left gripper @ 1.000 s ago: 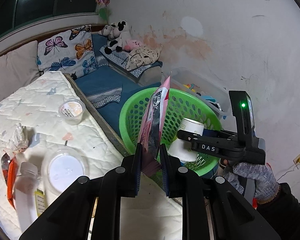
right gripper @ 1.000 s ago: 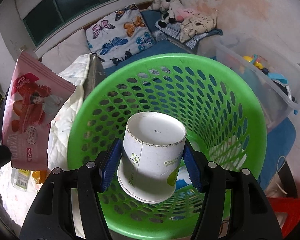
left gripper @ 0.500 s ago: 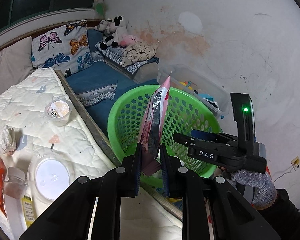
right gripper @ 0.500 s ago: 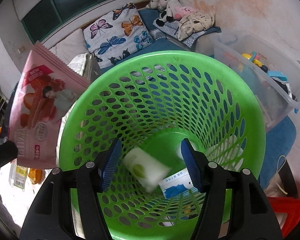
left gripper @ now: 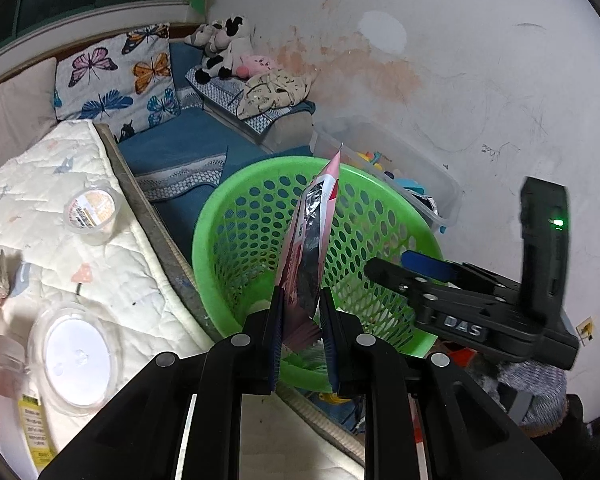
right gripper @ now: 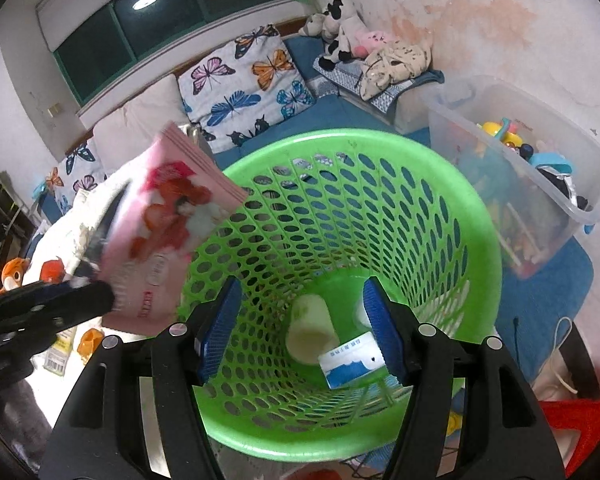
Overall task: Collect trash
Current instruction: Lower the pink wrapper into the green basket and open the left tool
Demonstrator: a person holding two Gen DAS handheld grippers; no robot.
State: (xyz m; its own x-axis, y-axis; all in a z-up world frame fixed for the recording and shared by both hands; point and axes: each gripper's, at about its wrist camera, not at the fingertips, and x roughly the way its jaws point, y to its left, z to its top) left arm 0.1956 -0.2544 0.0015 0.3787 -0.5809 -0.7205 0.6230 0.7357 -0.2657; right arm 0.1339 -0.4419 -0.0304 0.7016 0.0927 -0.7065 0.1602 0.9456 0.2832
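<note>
Right tool (right gripper: 300, 328) opening over green basket (right gripper: 440, 184), paper cup (right gripper: 310, 330) inside, blurred pink packet (right gripper: 168, 232) perhaps at rim

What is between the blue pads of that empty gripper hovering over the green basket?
Nothing is gripped: the right wrist view shows the right gripper opening, its jaws framing a paper cup on the green basket's floor.

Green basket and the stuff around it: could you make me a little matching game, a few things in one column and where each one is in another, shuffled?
Things:
1. paper cup
2. pink snack bag
3. sealed plastic cup
4. toys

Places:
A. on the white quilt
B. in the clear plastic bin
C. lying at the bottom of the green basket
D. pinched in the left gripper

Pairs: 1-C, 2-D, 3-A, 4-B
</note>
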